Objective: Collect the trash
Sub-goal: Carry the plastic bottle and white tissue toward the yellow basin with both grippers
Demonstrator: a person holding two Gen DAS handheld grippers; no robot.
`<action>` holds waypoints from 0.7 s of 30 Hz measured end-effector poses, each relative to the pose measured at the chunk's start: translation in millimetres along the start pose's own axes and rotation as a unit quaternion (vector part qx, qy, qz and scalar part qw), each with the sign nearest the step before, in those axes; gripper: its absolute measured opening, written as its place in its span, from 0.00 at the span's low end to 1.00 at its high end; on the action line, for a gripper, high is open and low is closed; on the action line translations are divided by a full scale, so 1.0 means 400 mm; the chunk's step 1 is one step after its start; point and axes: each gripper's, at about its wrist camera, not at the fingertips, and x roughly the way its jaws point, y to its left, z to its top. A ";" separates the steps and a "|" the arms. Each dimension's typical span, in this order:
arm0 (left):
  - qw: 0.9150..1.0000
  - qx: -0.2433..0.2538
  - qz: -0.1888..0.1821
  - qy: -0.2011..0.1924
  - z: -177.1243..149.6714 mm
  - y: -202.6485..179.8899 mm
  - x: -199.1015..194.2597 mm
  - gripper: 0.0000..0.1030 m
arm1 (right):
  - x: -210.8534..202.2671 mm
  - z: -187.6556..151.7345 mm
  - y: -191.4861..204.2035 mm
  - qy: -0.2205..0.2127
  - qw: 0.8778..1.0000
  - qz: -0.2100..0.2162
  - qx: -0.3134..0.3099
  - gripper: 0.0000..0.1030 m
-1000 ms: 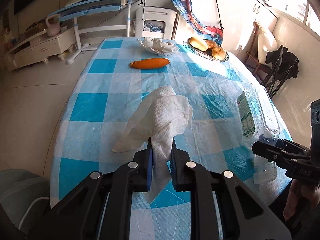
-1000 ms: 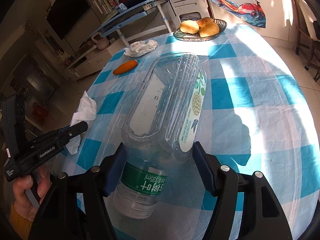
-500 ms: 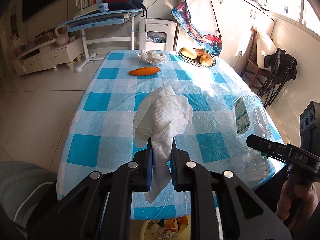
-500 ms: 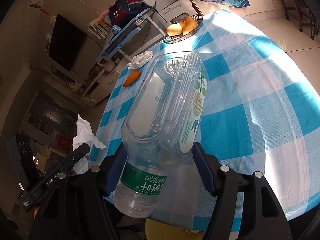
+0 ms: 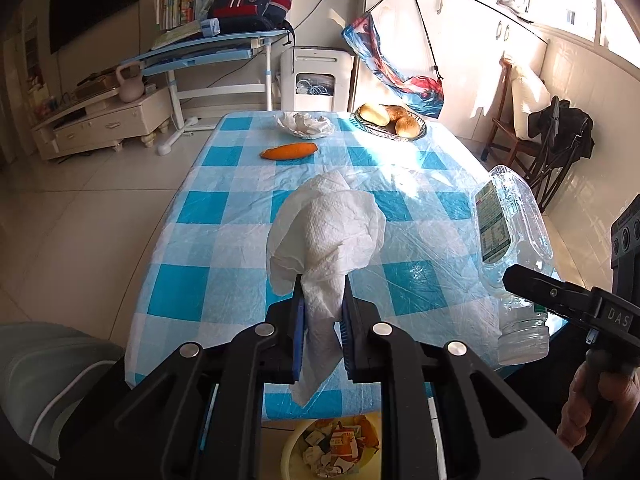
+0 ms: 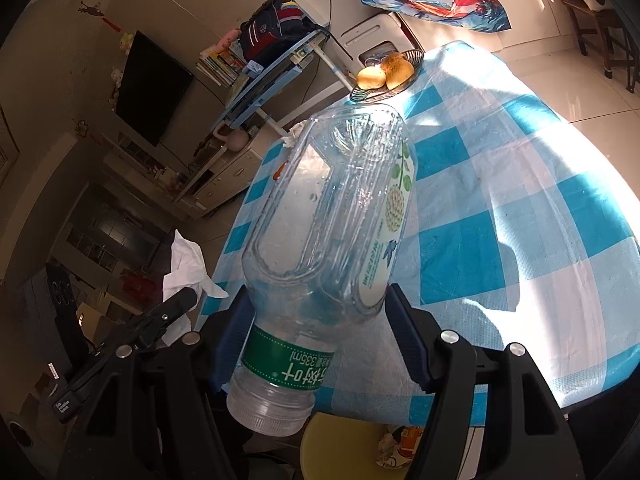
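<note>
Over table (image 5: pixel 224 216): tissue (image 5: pixel 326 232) btwn jaws.

Your left gripper (image 5: pixel 323 312) points forward and steeply down, its jaws pinched tight on a crumpled paper towel (image 5: pixel 326 236), whose tail hangs below the blue pads (image 5: pixel 298 332). Your right gripper (image 6: pixel 320 320) sits just beside it, tilted down less steeply, its jaws spread wide and pressed against both sides of an empty plastic bottle (image 6: pixel 332 216), gripped at the shoulder with its neck toward you. In the left wrist view, your right hand (image 5: pixel 592 412) shows at the lower right edge, fingers wrapped around that gripper's handle. Your left hand itself is out of sight behind its gripper's black body.
</note>
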 end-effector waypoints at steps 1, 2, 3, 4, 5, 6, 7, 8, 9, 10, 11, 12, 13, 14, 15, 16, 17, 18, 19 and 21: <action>1.000 0.000 0.001 -0.002 0.000 0.000 -0.006 0.15 | -0.003 0.000 0.005 -0.001 1.000 0.001 -0.003 0.63; 1.000 0.001 0.001 -0.003 0.000 -0.001 -0.010 0.15 | -0.007 0.000 0.011 -0.003 1.000 0.002 -0.006 0.63; 1.000 0.001 0.001 -0.005 0.000 -0.001 -0.015 0.15 | -0.011 0.000 0.017 -0.004 1.000 0.002 -0.011 0.63; 1.000 0.001 0.001 -0.006 0.000 -0.002 -0.019 0.15 | -0.014 0.000 0.023 -0.006 1.000 0.002 -0.015 0.63; 1.000 0.001 0.001 -0.007 0.000 -0.003 -0.022 0.15 | -0.018 -0.001 0.029 -0.008 1.000 0.002 -0.020 0.63; 1.000 0.001 0.001 -0.008 0.001 -0.005 -0.024 0.15 | -0.022 0.000 0.035 -0.009 1.000 0.002 -0.024 0.63; 1.000 0.001 0.001 -0.009 -0.001 -0.005 -0.027 0.15 | -0.026 -0.002 0.041 -0.010 1.000 0.003 -0.029 0.63; 1.000 0.001 0.001 -0.010 -0.003 -0.006 -0.032 0.14 | -0.028 -0.002 0.047 -0.011 0.999 0.002 -0.035 0.63; 1.000 0.001 0.002 -0.011 -0.004 -0.007 -0.036 0.15 | -0.031 -0.004 0.054 -0.012 0.999 0.002 -0.040 0.63; 1.000 0.001 0.001 -0.012 -0.005 -0.007 -0.040 0.14 | -0.033 -0.006 0.059 -0.012 0.999 0.002 -0.046 0.63; 1.000 0.002 0.002 -0.014 -0.005 -0.008 -0.045 0.15 | -0.035 -0.007 0.064 -0.013 0.999 0.002 -0.050 0.63; 1.000 0.002 0.002 -0.016 -0.006 -0.010 -0.050 0.15 | -0.038 -0.009 0.069 -0.014 0.998 0.003 -0.055 0.63; 1.000 0.003 0.002 -0.017 -0.006 -0.011 -0.055 0.15 | -0.042 -0.010 0.074 -0.014 0.998 0.003 -0.059 0.63; 1.000 0.003 0.002 -0.019 -0.007 -0.012 -0.059 0.15 | -0.044 -0.012 0.078 -0.014 0.998 0.003 -0.063 0.63; 1.000 0.004 0.001 -0.020 -0.007 -0.012 -0.064 0.15 | -0.046 -0.014 0.082 -0.014 0.998 0.003 -0.066 0.63; 1.000 0.004 0.001 -0.021 -0.007 -0.013 -0.070 0.15 | -0.047 -0.014 0.084 -0.014 0.997 0.003 -0.069 0.63; 1.000 0.004 0.001 -0.023 -0.008 -0.013 -0.074 0.15 | -0.050 -0.017 0.088 -0.014 0.997 0.004 -0.072 0.63; 1.000 0.004 0.001 -0.024 -0.010 -0.014 -0.079 0.15 | -0.053 -0.021 0.091 -0.014 0.997 0.004 -0.075 0.63; 1.000 0.004 0.001 -0.025 -0.011 -0.015 -0.083 0.15 | -0.055 -0.022 0.093 -0.013 0.997 0.004 -0.079 0.63; 1.000 0.005 0.001 -0.027 -0.012 -0.016 -0.091 0.15 | -0.059 -0.029 0.098 -0.012 0.996 0.004 -0.085 0.63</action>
